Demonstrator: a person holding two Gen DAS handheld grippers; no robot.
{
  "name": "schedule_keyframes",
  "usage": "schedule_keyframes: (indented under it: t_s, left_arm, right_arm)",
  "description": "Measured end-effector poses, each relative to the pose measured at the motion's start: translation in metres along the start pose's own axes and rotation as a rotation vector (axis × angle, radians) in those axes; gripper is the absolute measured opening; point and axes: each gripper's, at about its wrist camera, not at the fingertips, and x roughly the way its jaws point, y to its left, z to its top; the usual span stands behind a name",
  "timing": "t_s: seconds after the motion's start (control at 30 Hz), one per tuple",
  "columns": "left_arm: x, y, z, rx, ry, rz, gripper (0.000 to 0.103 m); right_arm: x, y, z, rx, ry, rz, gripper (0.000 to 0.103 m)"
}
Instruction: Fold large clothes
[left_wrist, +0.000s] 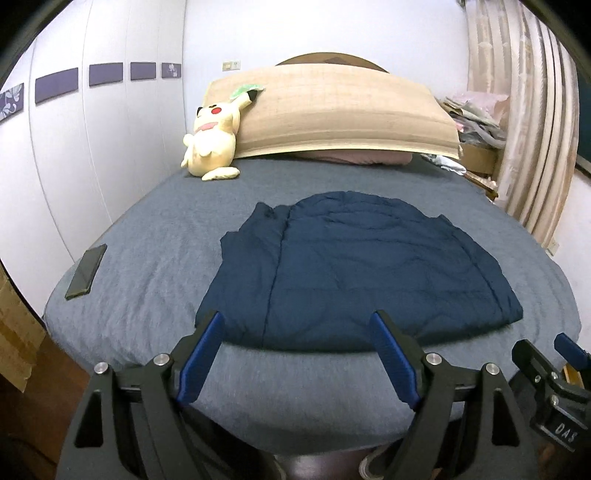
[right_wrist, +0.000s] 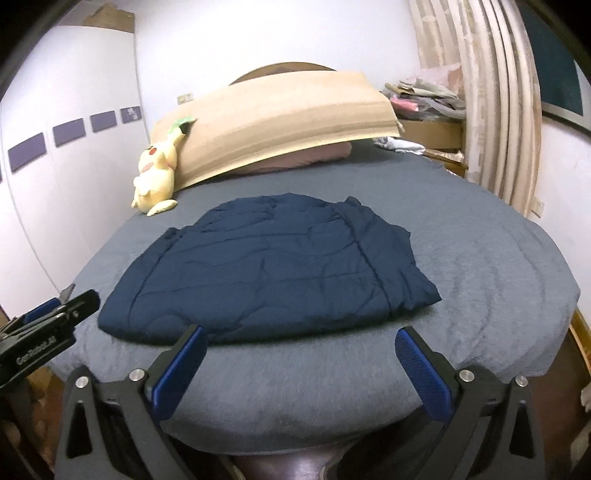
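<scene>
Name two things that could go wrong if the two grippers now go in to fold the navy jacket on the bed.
1. The navy jacket looks puffy and quilted with a bunched sleeve side; an open left gripper may pinch only the top layer, so a fold could spring back.
2. Its near hem lies close to the bed edge; dragging it toward the open right gripper could slide it off. The phone also sits near the bed's edge.

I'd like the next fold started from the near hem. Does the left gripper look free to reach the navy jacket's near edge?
Probably yes. The left gripper is open and empty, the navy jacket lies flat just ahead, and nothing sits between them on the bed.
</scene>
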Motion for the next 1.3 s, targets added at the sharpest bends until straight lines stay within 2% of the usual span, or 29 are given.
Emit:
schedule_keyframes:
  t_s: [0.1, 0.47, 1.3]
  left_arm:
    - [-0.004, 0.000, 0.000, -0.003, -0.004, -0.009, 0.082]
    - [-0.017, -0.003, 0.001, 0.037, -0.057, 0.032, 0.083]
    - [-0.015, -0.005, 0.001, 0.050, -0.041, 0.075, 0.083]
  right_arm:
    - [-0.011, 0.007, -0.004, -0.027, -0.022, 0.012, 0.103]
    - [-0.019, 0.016, -0.003, -0.054, -0.050, 0.012, 0.103]
    - [-0.021, 0.018, -0.001, -0.058, -0.062, -0.002, 0.103]
